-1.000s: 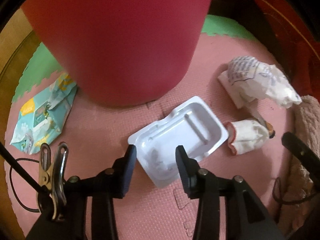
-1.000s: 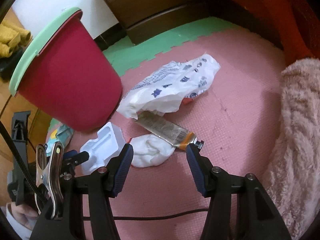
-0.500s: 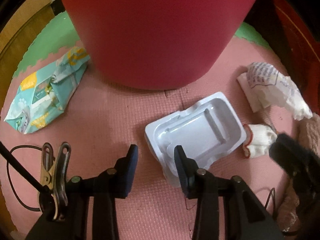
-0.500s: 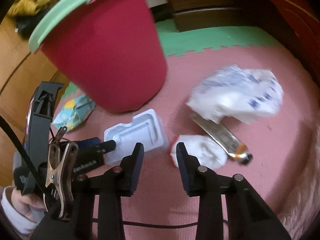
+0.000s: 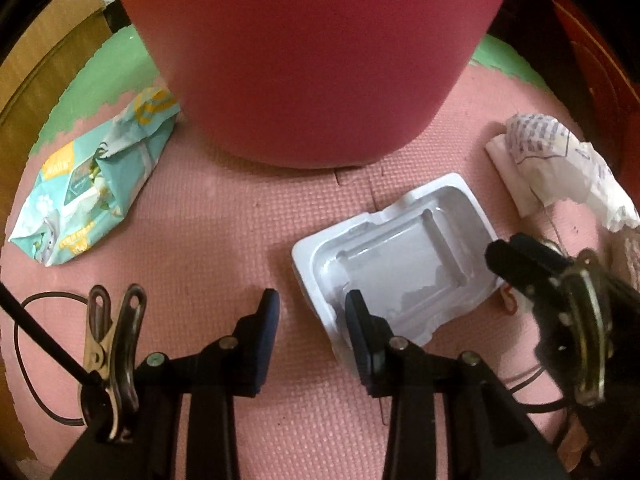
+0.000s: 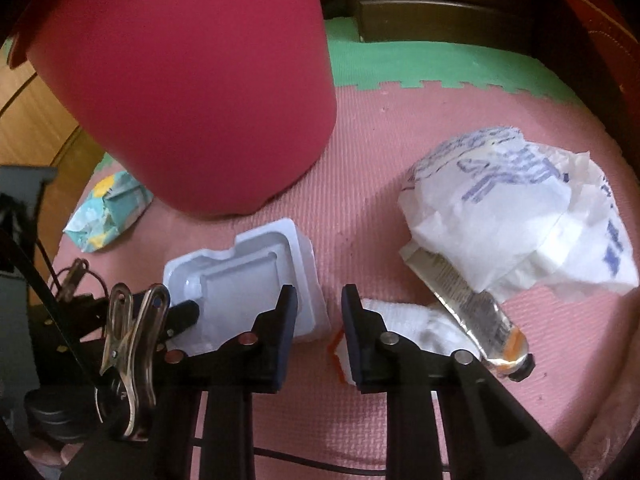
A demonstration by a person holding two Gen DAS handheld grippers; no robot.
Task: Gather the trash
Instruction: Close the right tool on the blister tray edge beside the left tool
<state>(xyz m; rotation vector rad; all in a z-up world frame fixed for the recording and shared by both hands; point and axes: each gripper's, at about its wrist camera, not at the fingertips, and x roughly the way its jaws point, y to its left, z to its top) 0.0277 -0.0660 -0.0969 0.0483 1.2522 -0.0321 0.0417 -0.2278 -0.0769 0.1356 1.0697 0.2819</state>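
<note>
Two grippers were down at floor level, both converging on the white plastic tray [image 5: 400, 264], which I used as my landmark. My left gripper [image 5: 312, 308] had its jaws parted, the near rim of the tray sitting between them: one finger outside on the mat [image 5: 224, 216], the other over the tray's hollow. I judged that was a rim pinch being lined up, since a thin moulded shell gives little else to bite. Not yet clamped.

My right gripper [image 6: 319, 307] was also released, jaws apart with bare mat between them. It sat at the tray's right edge, its left finger overlapping the tray's side wall and its right finger in front of the white sock [image 6: 404, 322]. Whether it was touching either I could not tell.

Other trash lay around the tray: a squeezed tube [image 6: 468, 308] just right of the sock, its upper end tucked under the crumpled paper bag [image 6: 516, 216] further right; a teal wipes packet [image 5: 96, 188] well to the tray's left. The red bin [image 5: 316, 52] stood just behind the tray, close, probably so each pickup needs only a short lift. Its opening was out of frame, so what was inside I could not say. Nothing was gripped yet.
</note>
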